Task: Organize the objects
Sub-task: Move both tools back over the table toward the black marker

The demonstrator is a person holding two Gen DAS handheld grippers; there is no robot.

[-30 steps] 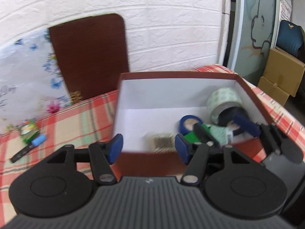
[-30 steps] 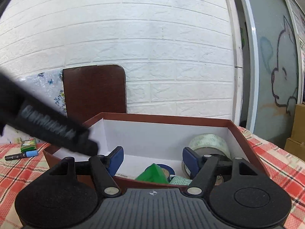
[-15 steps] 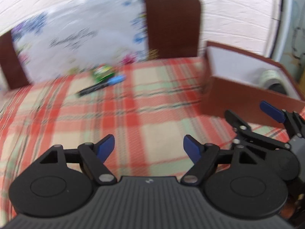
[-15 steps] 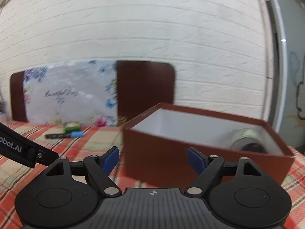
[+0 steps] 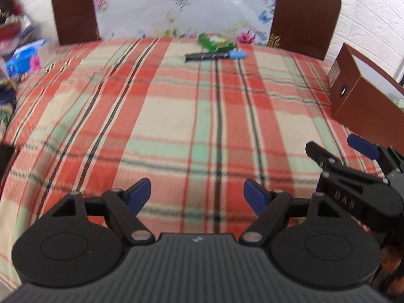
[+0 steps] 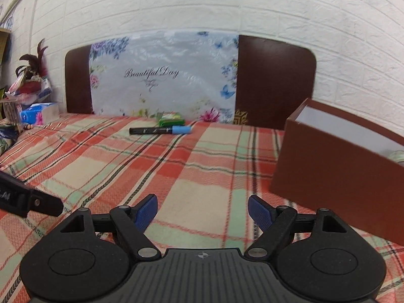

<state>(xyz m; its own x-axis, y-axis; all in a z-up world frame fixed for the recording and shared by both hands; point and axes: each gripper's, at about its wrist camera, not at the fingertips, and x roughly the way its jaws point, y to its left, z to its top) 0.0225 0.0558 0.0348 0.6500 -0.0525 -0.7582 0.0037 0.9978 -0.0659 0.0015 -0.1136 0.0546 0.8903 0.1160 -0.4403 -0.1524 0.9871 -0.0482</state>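
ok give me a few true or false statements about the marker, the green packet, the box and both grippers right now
1. The left gripper holds the marker. False: its jaws are open and empty; the marker lies on the plaid cloth.
2. The green packet lies just behind the marker. True.
3. The marker's blue cap points toward the brown box. True.
4. The right gripper is shut. False: it is open, with nothing between its fingers.
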